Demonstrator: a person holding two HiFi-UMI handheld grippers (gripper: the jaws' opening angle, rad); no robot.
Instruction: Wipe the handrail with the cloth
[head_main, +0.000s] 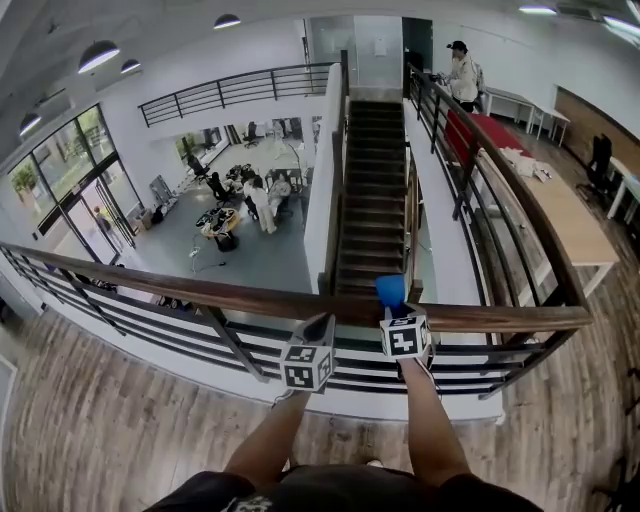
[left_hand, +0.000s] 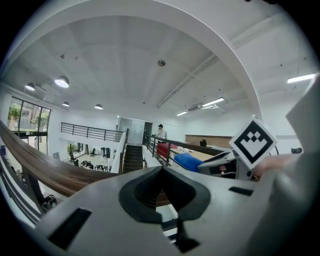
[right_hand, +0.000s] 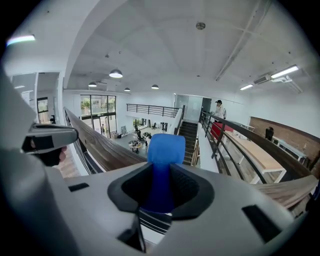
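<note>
Head camera looks down; gripper cameras face handrail (head_main: 200, 288).
</note>
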